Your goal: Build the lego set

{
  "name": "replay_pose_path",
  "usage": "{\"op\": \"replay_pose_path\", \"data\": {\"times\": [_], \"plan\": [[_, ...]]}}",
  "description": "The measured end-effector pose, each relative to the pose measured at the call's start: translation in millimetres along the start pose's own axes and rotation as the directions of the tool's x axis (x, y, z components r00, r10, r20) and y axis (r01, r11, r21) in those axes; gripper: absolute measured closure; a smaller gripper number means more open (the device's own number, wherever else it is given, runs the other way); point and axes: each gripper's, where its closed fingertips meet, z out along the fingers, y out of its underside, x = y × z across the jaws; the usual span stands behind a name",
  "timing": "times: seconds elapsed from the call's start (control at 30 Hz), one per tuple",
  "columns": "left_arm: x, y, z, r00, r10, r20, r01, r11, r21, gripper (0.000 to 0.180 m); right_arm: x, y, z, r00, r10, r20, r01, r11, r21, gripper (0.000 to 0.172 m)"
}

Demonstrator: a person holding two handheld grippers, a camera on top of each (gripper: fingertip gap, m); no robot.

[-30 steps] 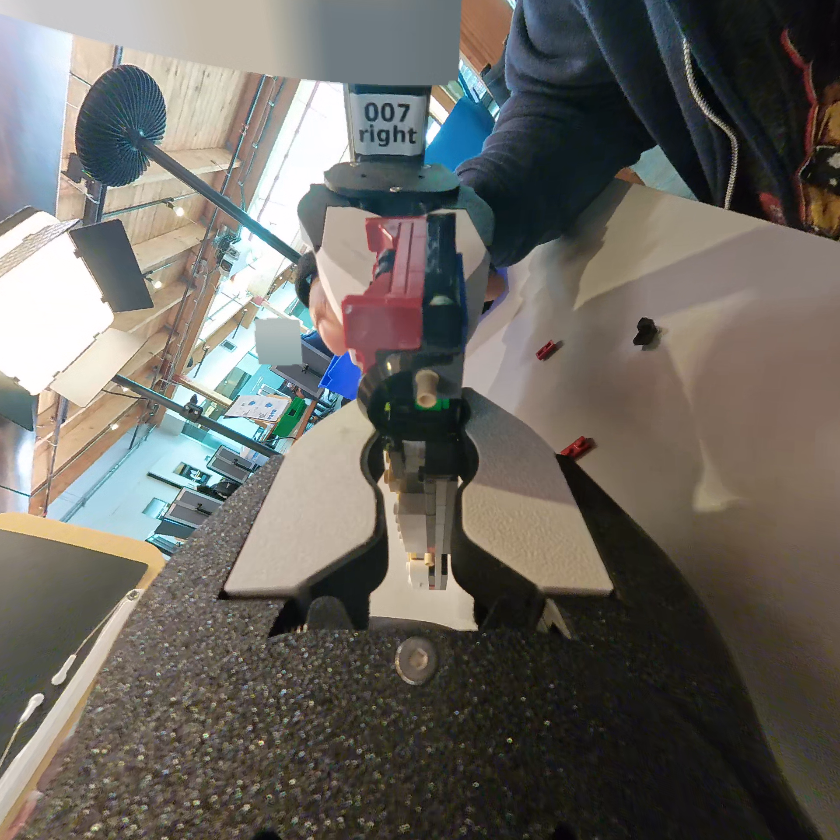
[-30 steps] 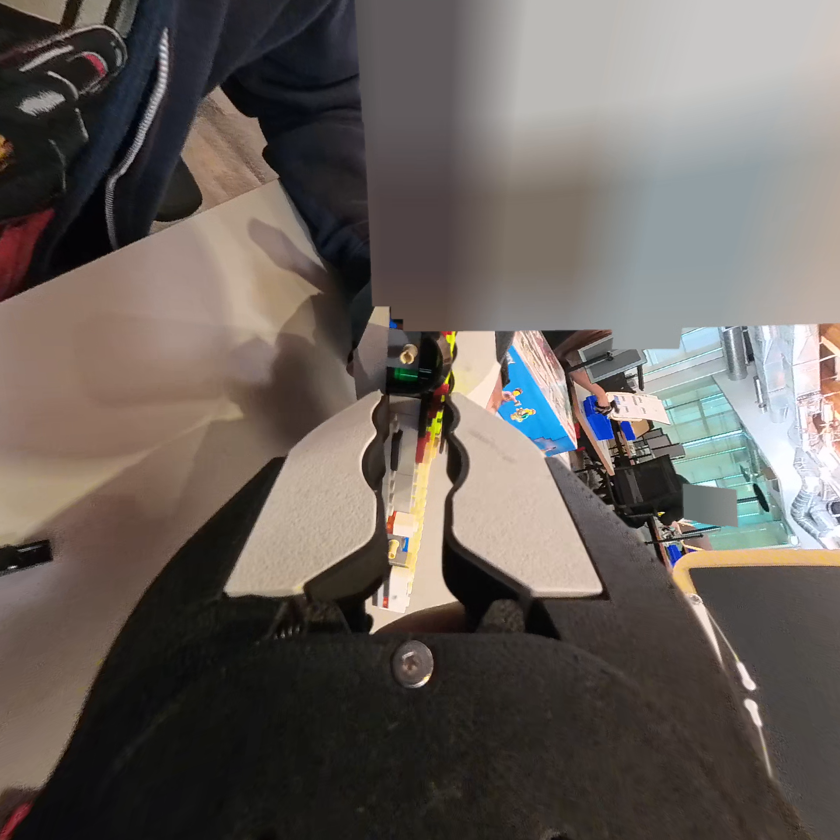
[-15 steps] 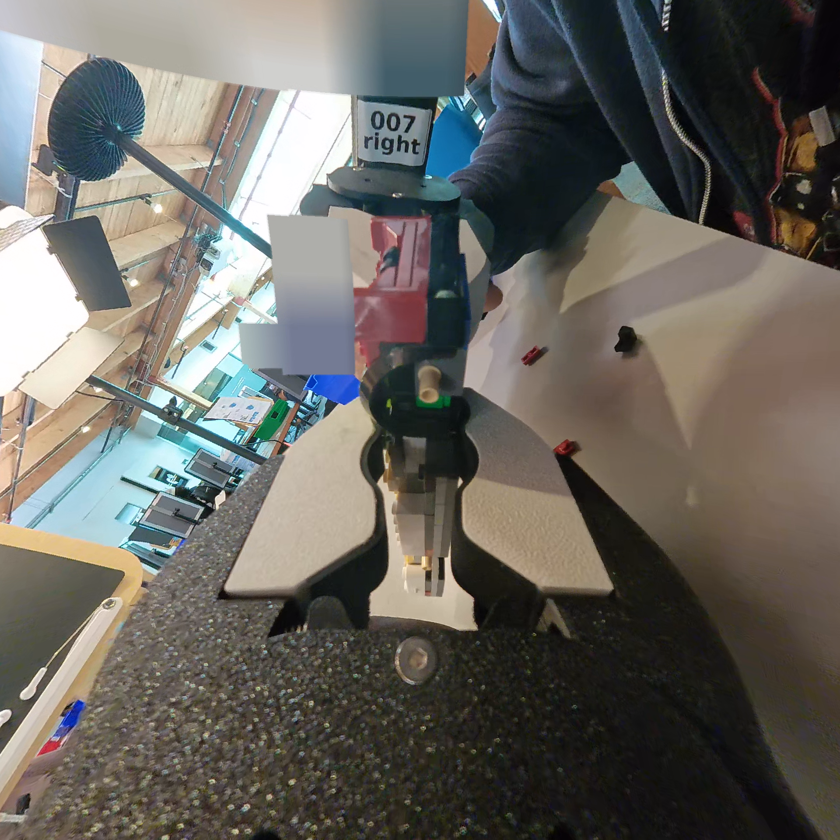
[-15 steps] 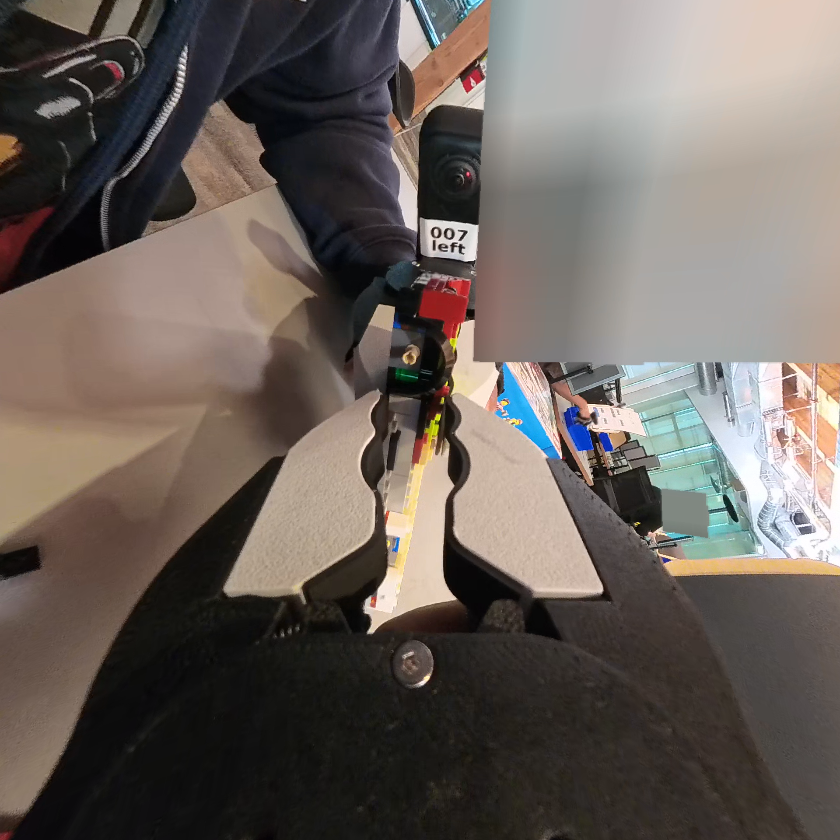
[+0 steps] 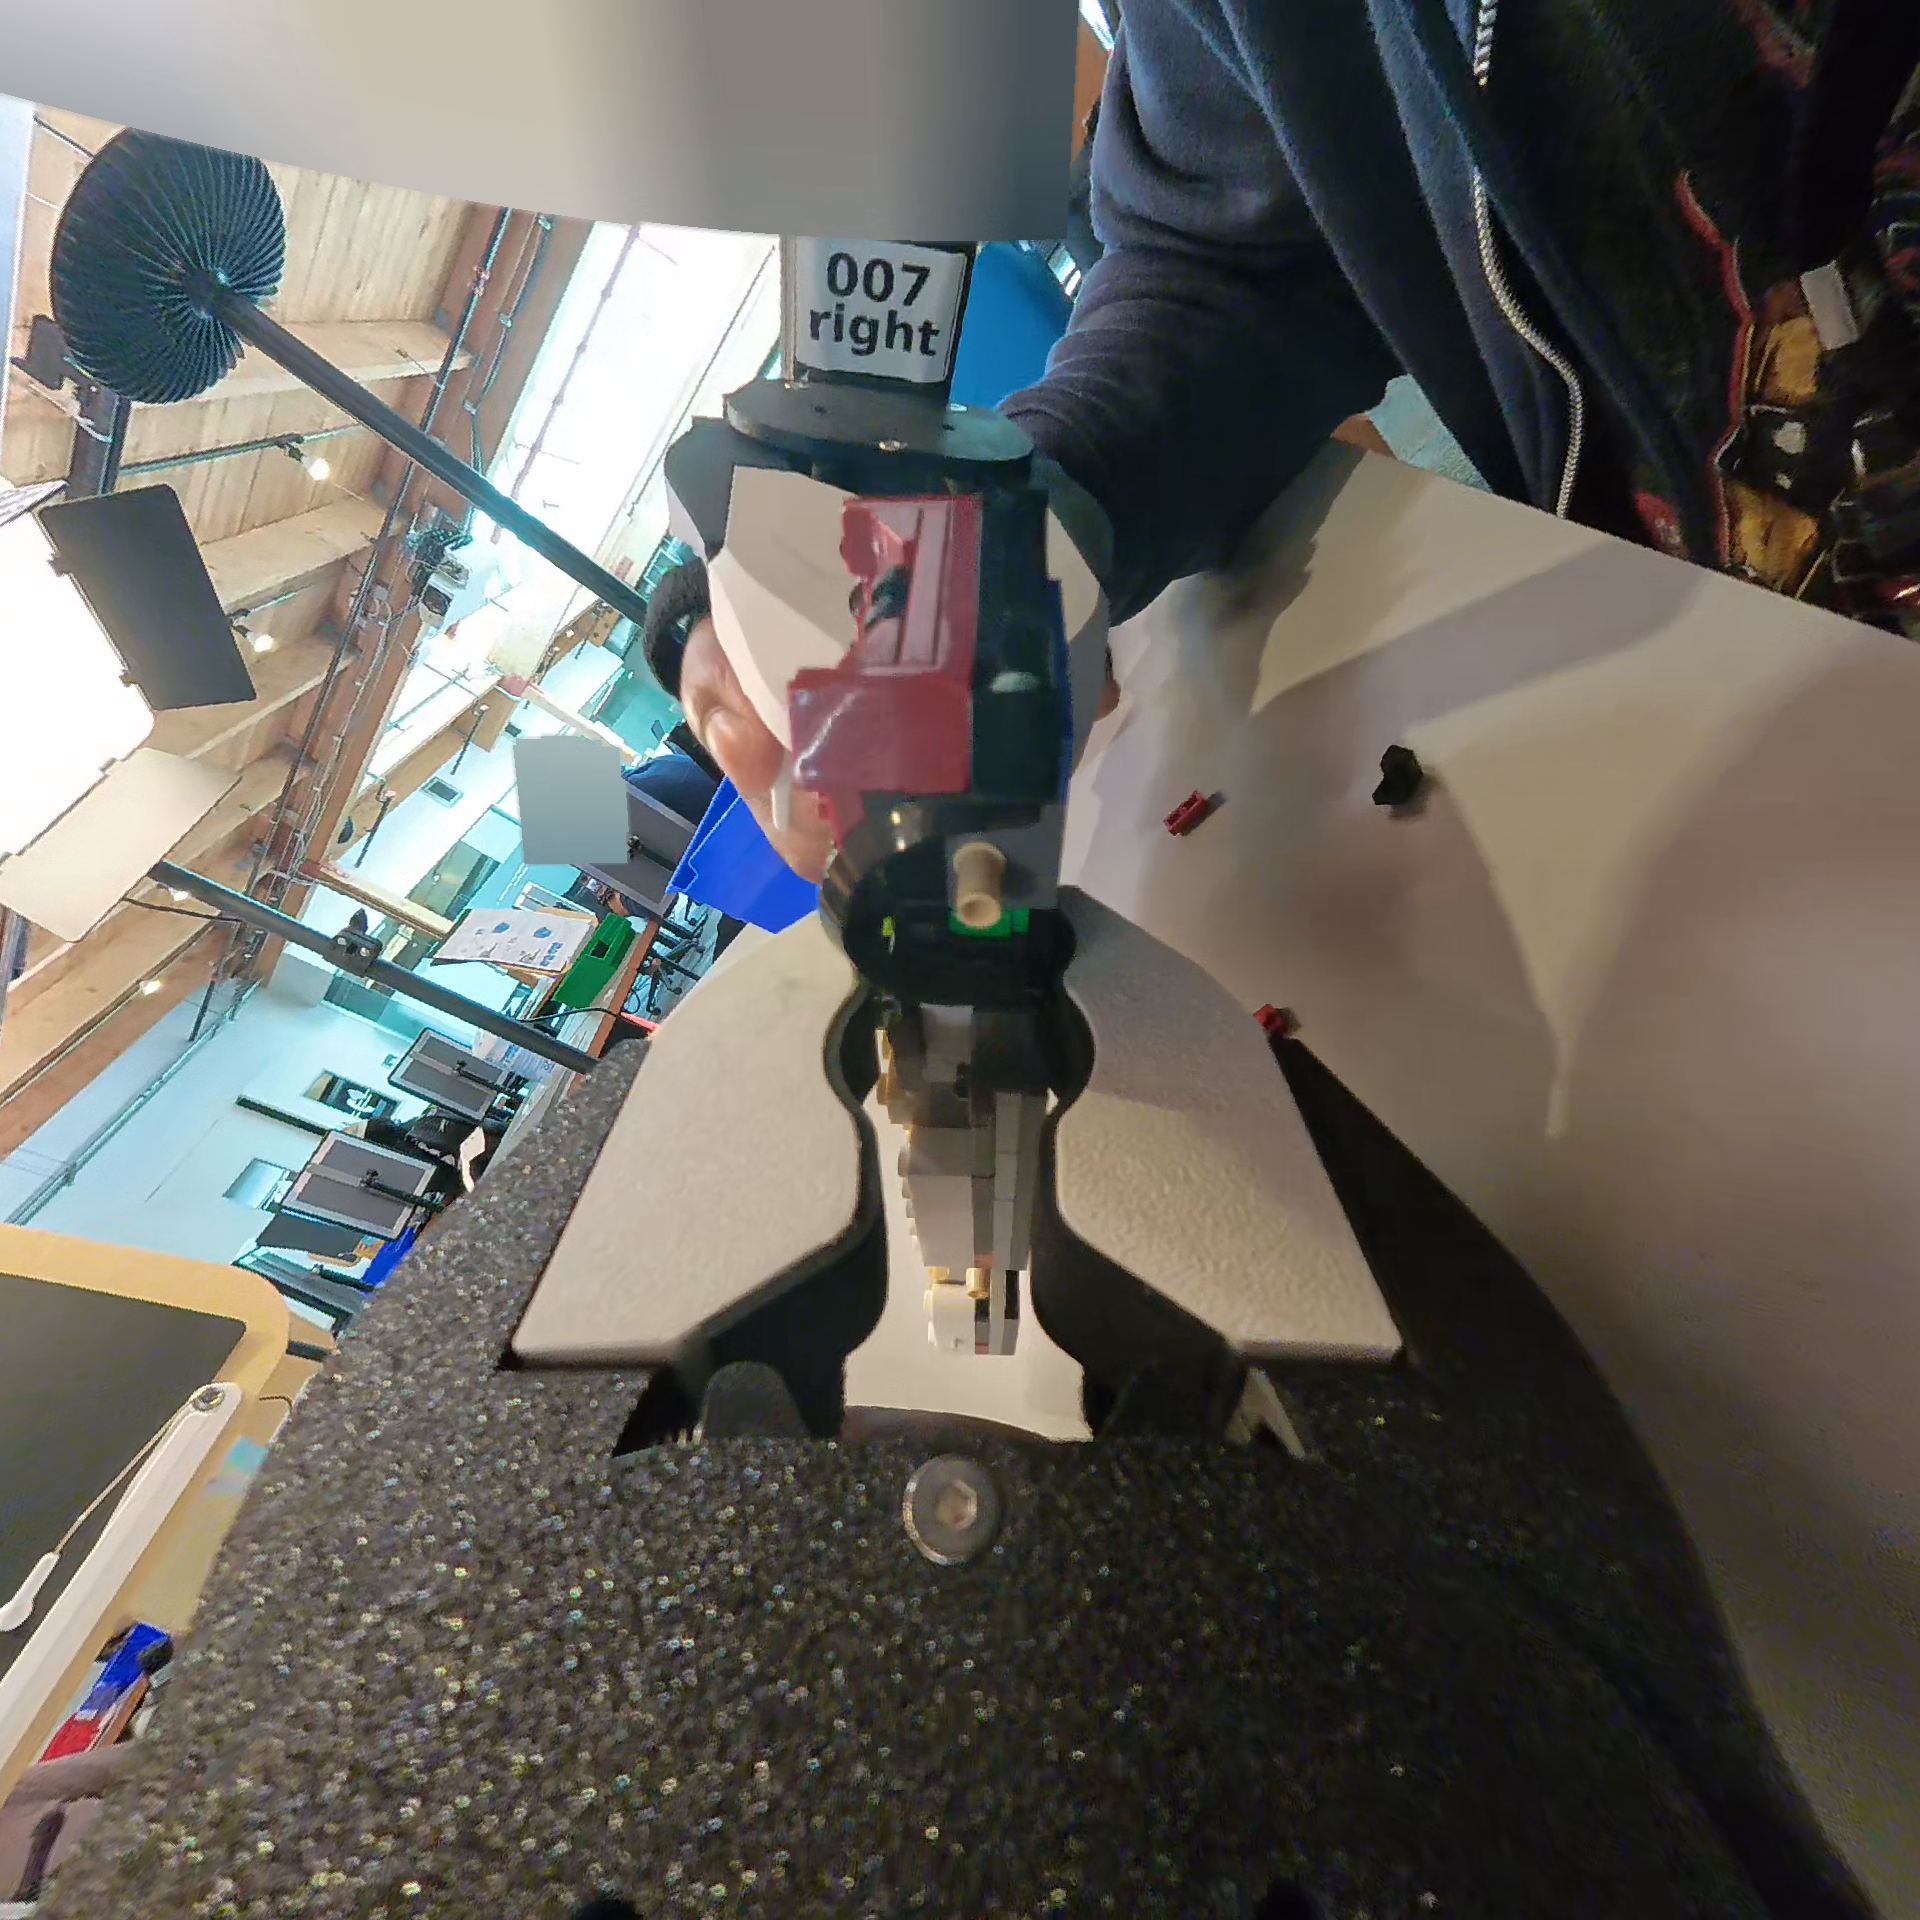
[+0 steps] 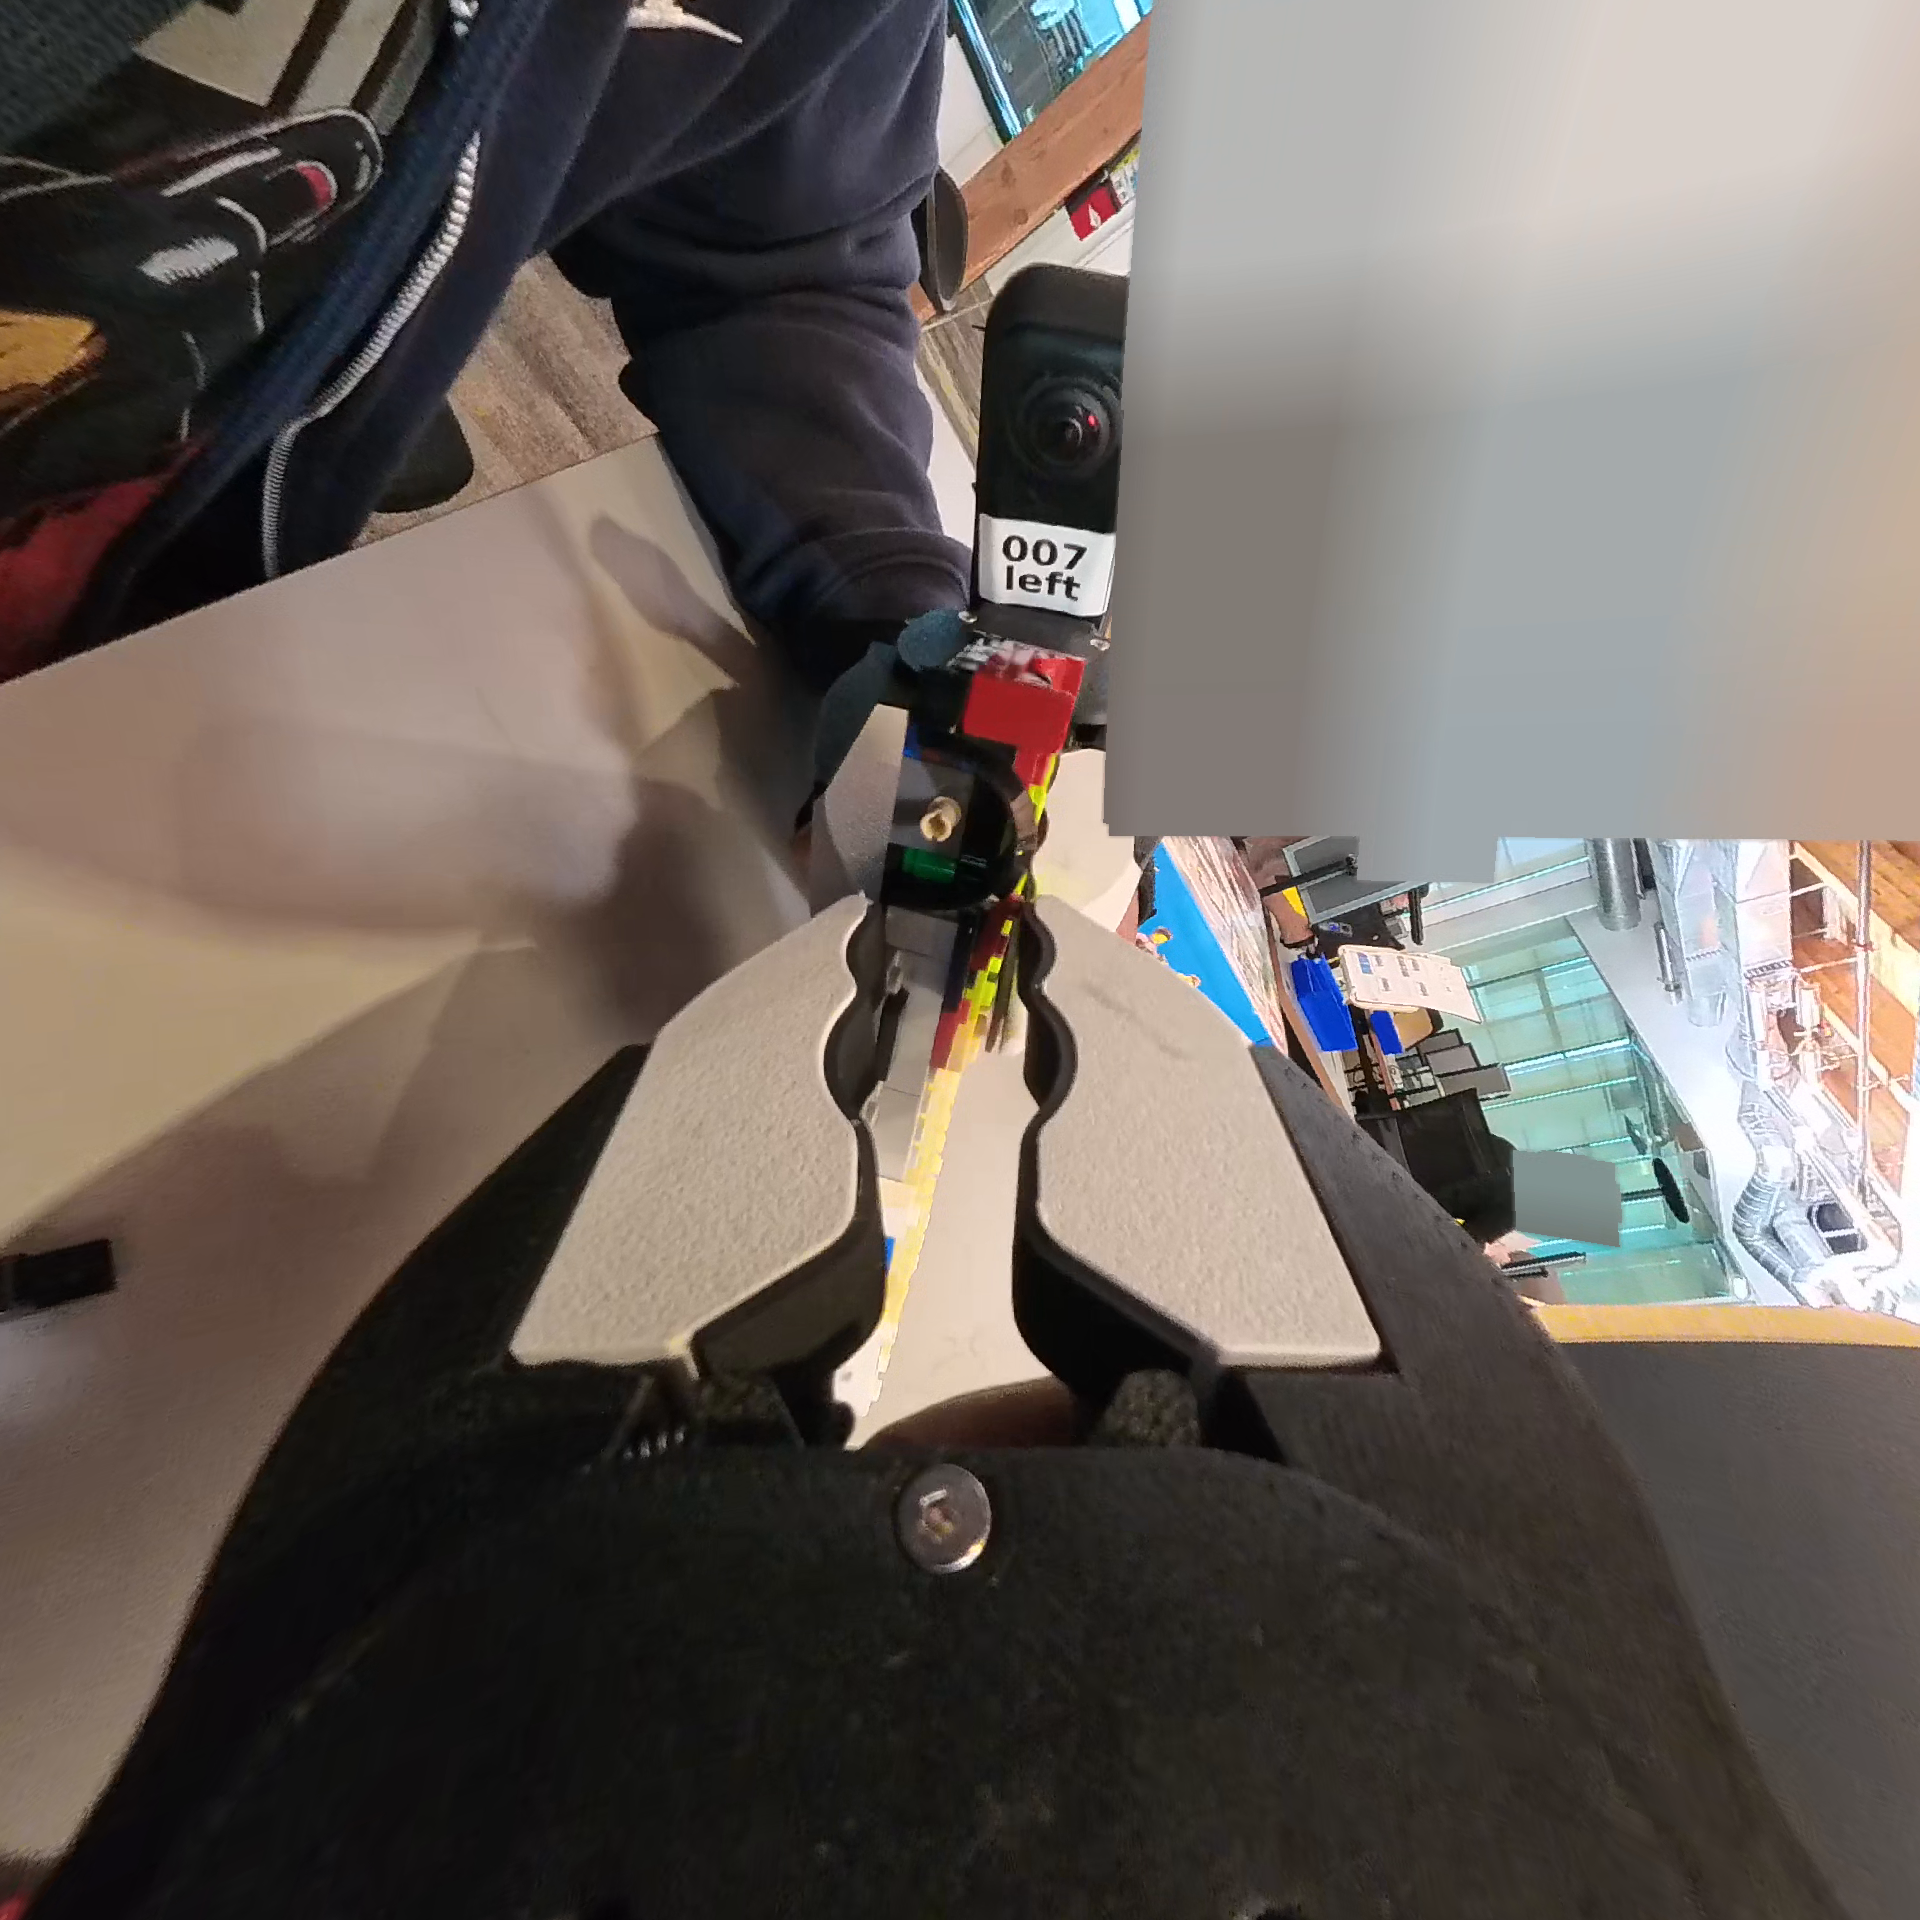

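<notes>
A multicoloured brick model (image 5: 966,1174) is held in the air between my two grippers, above the white table (image 5: 1558,935). My left gripper (image 5: 961,997) is shut on its grey and white end. A black round part with a tan pin (image 5: 977,868) and a green brick sits just past the fingertips. My right gripper (image 5: 925,769) faces it from the far side and grips the red and blue end (image 5: 883,717). In the right wrist view my right gripper (image 6: 951,935) is shut on the model's grey, red and yellow bricks (image 6: 935,1049). My left gripper (image 6: 977,748) shows beyond it.
Two small red bricks (image 5: 1188,812) (image 5: 1270,1018) and a small black piece (image 5: 1395,774) lie on the table. Another black piece (image 6: 57,1270) lies at the left of the right wrist view. A person in a dark blue hoodie (image 5: 1299,260) stands close behind the table. Less than 4 cm separates the two grippers' tips.
Both grippers keep their hold on the model and have swung a little with it. In the right wrist view the left gripper's camera has come out from behind the blurred patch.
</notes>
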Motion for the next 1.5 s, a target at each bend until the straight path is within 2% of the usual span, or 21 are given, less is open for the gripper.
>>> {"op": "replay_pose_path", "data": {"times": [0.6,0.97,1.0,1.07,1.17,1.23,1.33,1.4,1.5], "plan": [[0.5,-0.2,2.1,0.998,0.053,0.015,-0.053,0.998,-0.027,0.152,-4.1,-0.6,-0.5,0.998,0.043,0.038,-0.043,0.999,0.013,0.15],[-2.5,5.0,0.4,0.994,0.101,0.039,-0.099,0.994,-0.054,0.152,-4.0,6.1,0.4,1.0,0.013,0.007,-0.013,0.999,-0.036,0.15],[-3.0,5.8,-0.1,0.992,0.121,0.046,-0.118,0.991,-0.061,0.152,-5.0,8.0,-0.1,1.0,0.026,0.012,-0.025,0.998,-0.049,0.148],[-2.6,8.0,-0.8,0.988,0.145,0.05,-0.141,0.987,-0.077,0.152,-5.9,12.3,-4.6,0.998,0.056,0.017,-0.055,0.996,-0.072,0.13],[-3.4,12.3,-3.1,0.983,0.172,0.055,-0.166,0.981,-0.105,0.153,-4.1,15.4,-19.9,0.99,0.14,0.014,-0.139,0.986,-0.089,0.124],[-4.9,15.5,-4.5,0.982,0.178,0.058,-0.17,0.978,-0.119,0.152,-9.6,18.6,-33.9,0.972,0.233,0.031,-0.228,0.967,-0.117,0.125],[-4.8,22.6,-7.0,0.979,0.199,0.045,-0.191,0.971,-0.147,0.153,-31.8,40.4,-57.9,0.932,0.361,0.025,-0.342,0.903,-0.26,0.133],[-2.1,27.5,-7.6,0.978,0.209,0.029,-0.202,0.967,-0.156,0.153,-51.4,63.4,-74.3,0.905,0.425,-0.012,-0.395,0.831,-0.393,0.139],[2.0,33.2,-6.6,0.971,0.239,0.004,-0.235,0.957,-0.169,0.152,-80.4,82.6,-91.5,0.852,0.523,-0.033,-0.458,0.712,-0.532,0.139]]}}
